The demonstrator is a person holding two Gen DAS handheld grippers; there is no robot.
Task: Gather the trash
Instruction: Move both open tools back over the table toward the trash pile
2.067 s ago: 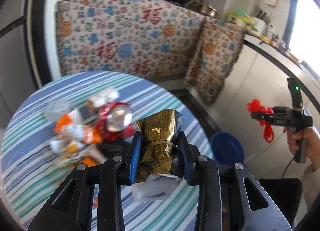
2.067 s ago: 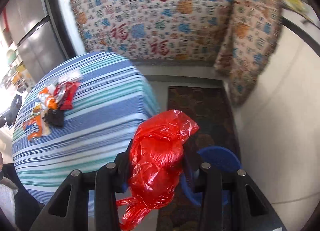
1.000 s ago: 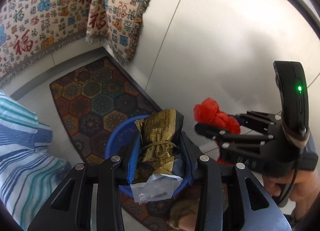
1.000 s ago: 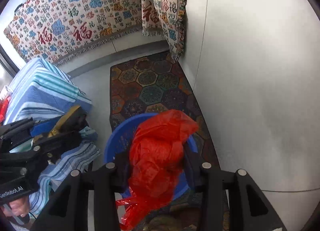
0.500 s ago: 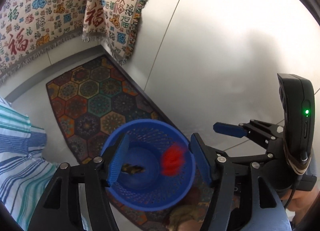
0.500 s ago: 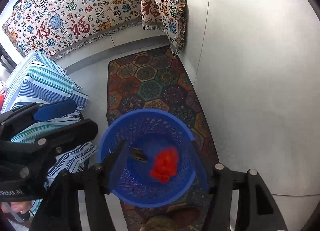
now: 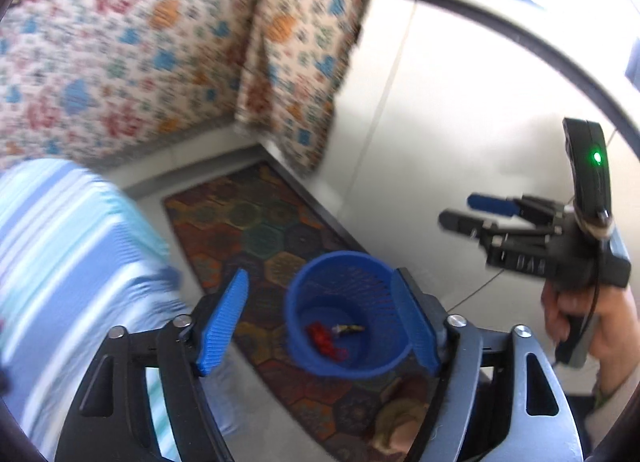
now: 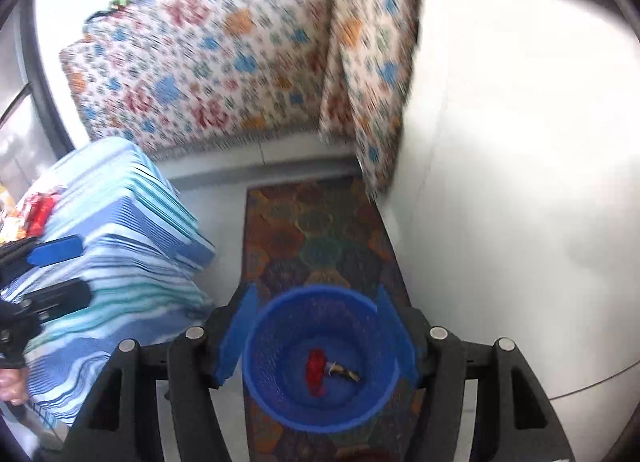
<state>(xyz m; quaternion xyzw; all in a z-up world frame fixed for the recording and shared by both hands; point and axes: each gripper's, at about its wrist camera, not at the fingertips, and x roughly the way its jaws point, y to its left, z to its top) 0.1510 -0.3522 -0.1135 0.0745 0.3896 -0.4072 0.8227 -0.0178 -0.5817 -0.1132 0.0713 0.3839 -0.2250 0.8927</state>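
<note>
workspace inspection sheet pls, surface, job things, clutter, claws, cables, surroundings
surface: striped tablecloth over the table, hanging down its side; patterned rug on the floor.
job's things: blue mesh basket on the rug; red bag and gold wrapper lie at its bottom.
clutter: red and orange trash on the table's far edge, blurred.
grippers: left claw jaws opening, nothing between them; right claw open, empty; both above the basket.
cables: a thin black cable at the right claw's handle.
surroundings: floral cloth over the counter front, white cabinet panels at right, pots on top, blurred.
</note>
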